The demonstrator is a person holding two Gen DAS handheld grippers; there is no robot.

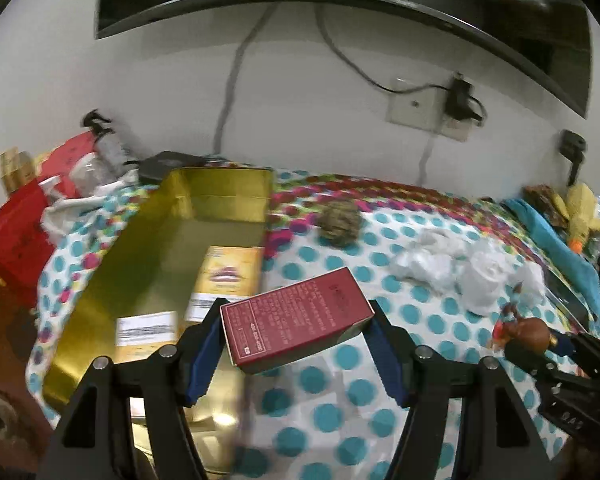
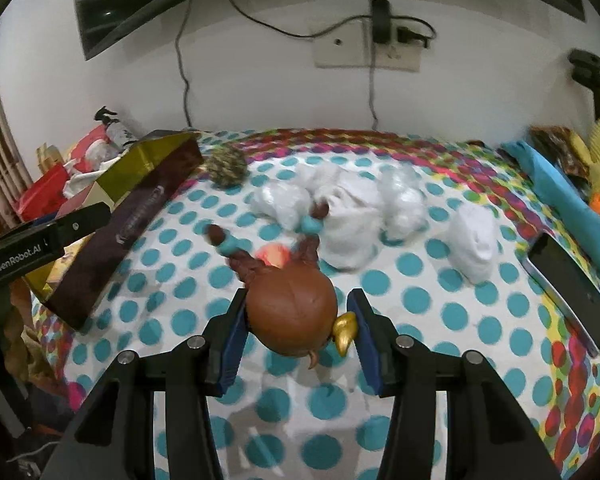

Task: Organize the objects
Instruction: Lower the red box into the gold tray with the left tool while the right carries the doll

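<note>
Clamped between the left gripper (image 1: 298,326) pads, a red carton (image 1: 296,320) hangs just right of the open gold box (image 1: 188,240), where cartons already lie. Right gripper (image 2: 296,316) is closed on a brown-haired figurine (image 2: 292,308) over the dotted bedspread (image 2: 420,292). Both items look mid-carry; next, the carton probably goes left over the box for release.

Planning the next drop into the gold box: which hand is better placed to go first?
Left. The left gripper holds the red carton right beside the gold box, while the right gripper, gripping the brown-haired figurine, sits farther away over the dotted cloth.
</note>
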